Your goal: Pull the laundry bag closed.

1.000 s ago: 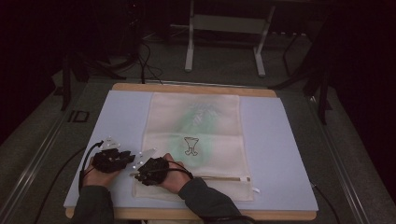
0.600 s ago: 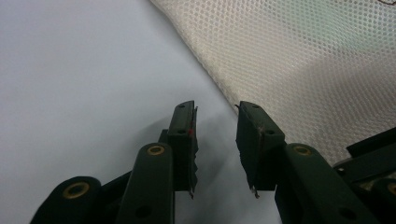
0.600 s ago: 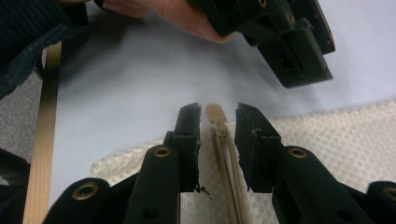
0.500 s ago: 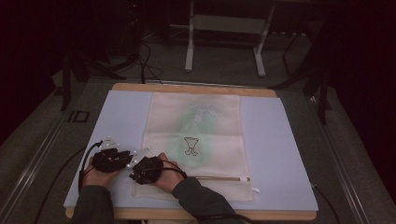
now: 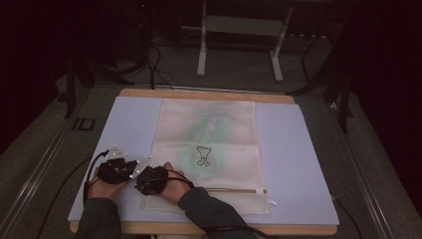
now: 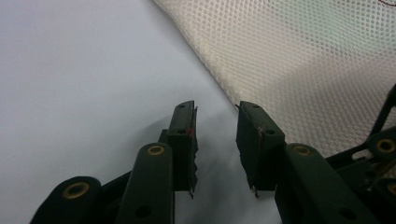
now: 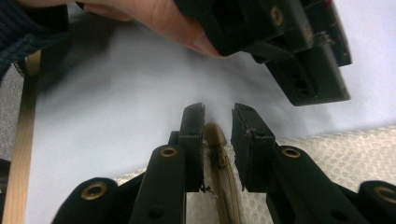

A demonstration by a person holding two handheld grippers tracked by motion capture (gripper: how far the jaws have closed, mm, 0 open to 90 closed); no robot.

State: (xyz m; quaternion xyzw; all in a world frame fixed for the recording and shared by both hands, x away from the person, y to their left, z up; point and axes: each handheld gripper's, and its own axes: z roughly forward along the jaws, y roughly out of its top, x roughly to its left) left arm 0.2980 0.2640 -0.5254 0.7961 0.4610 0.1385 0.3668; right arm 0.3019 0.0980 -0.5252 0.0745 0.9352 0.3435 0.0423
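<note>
A cream mesh bag (image 5: 214, 134) with a green item inside lies flat on a pale blue mat (image 5: 298, 164). Its tan zipper (image 5: 234, 190) runs along the near end. My right gripper (image 5: 148, 181) sits at the bag's near left corner. In the right gripper view its jaws (image 7: 218, 112) straddle the zipper's end (image 7: 215, 135) with a gap on either side; they have just been closing. My left gripper (image 5: 122, 168) rests just left of it, open over bare mat (image 6: 215, 112) beside the bag's edge (image 6: 299, 60).
The mat lies on a wooden table (image 5: 209, 93), whose near edge (image 7: 25, 140) is close behind my hands. The left hand and its gripper (image 7: 299, 46) are right in front of the right gripper's jaws. A white tab (image 5: 271, 202) marks the zipper's right end. Metal stands are on the dark floor beyond.
My right hand has slid left along the bag's near edge until it sits against the left gripper. The left hand has stayed where it was.
</note>
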